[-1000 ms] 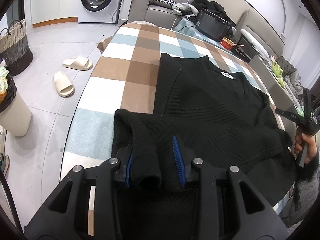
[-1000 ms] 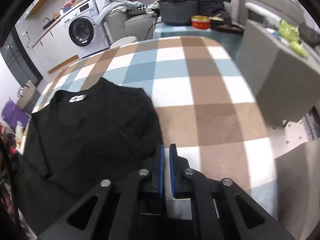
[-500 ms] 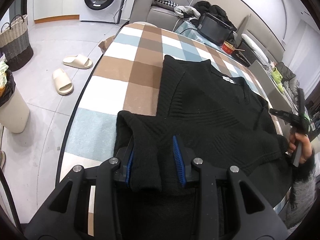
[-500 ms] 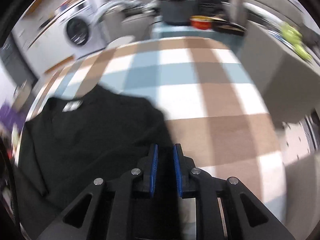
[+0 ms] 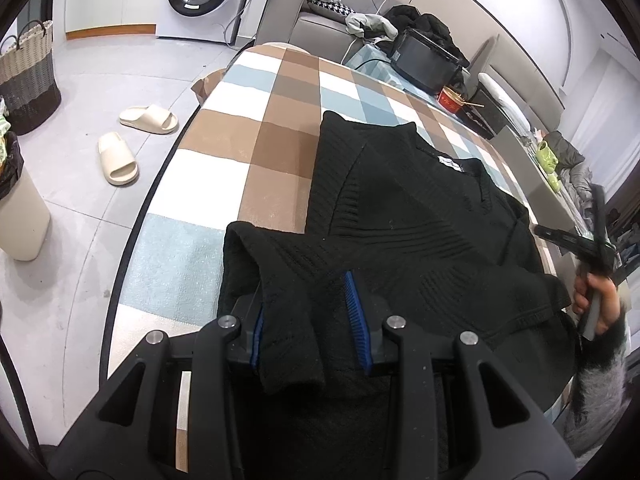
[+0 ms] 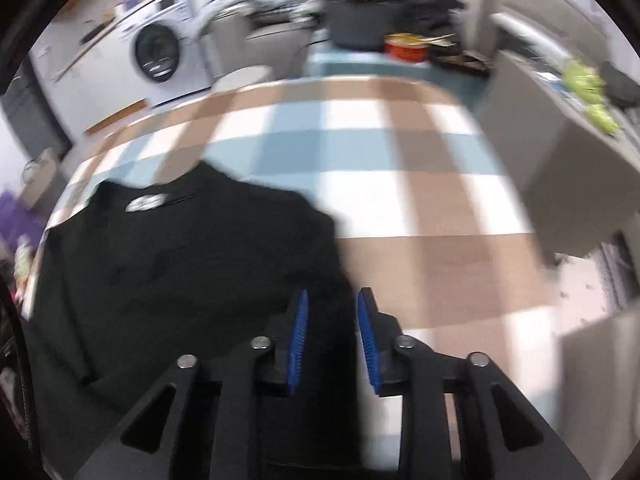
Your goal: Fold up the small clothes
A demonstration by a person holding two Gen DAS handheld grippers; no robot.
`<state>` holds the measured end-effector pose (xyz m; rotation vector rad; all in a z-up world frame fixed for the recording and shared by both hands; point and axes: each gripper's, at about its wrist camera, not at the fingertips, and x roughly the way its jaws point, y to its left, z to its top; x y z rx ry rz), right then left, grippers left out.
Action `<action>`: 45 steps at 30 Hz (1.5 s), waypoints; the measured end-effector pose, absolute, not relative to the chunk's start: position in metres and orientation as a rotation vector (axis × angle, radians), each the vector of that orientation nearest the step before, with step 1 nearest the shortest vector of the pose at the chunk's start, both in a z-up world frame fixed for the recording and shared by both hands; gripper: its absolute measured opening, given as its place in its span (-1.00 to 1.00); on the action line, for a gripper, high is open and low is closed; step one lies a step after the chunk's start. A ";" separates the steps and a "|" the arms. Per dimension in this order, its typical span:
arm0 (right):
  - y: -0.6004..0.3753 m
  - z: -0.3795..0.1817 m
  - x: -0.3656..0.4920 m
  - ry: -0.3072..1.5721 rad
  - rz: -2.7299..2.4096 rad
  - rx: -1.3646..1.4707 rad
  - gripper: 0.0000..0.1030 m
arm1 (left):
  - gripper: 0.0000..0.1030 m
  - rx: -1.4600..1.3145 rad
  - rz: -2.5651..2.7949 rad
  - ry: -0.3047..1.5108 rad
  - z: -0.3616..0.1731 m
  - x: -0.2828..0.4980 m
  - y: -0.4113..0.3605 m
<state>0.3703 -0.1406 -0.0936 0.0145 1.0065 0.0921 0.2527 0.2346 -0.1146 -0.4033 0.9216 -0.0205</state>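
Sweater (image 5: pixel 420 232), black knit, lies spread flat on the checked worktop (image 5: pixel 256 136), filling the middle and right of the left wrist view and the left half of the blurred right wrist view. Its collar with the white label (image 5: pixel 450 162) points toward the upper right of the left view, the hem toward the bottom edge, so its long axis runs from lower centre up to the upper right.

I judge the step in hand to be folding a sleeve over the body. My left gripper (image 5: pixel 308 320) has its fingers apart, with the sleeve cuff (image 5: pixel 292 360) lying loose between them, not pinched. My right gripper (image 6: pixel 332 340) also has its fingers apart, over the sweater's right edge; I cannot tell whether cloth sits between them.

Next, I think, both pairs of fingers need a fresh hold for the following fold.
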 end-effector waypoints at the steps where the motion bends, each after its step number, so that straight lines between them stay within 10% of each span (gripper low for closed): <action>1: -0.150 -0.088 0.364 1.006 0.115 0.051 -0.41 | -0.43 -0.405 -0.020 0.922 -0.115 0.253 0.235; 5: -0.182 -0.064 0.318 0.954 0.125 0.139 0.06 | -0.43 -0.418 -0.024 0.928 -0.116 0.252 0.238; 19: -0.247 -0.102 0.229 1.054 0.123 0.403 0.07 | -0.43 -0.445 -0.025 0.950 -0.122 0.254 0.233; 24: -0.237 -0.106 0.235 1.030 0.135 0.332 -0.82 | -0.70 -0.409 -0.008 0.935 -0.123 0.252 0.229; 27: -0.231 -0.095 0.234 0.977 0.172 0.297 -0.85 | -0.94 -0.407 0.009 0.908 -0.117 0.250 0.232; 45: -0.239 -0.005 0.278 0.632 0.228 0.493 -0.87 | -0.96 -0.451 -0.021 0.652 -0.028 0.310 0.248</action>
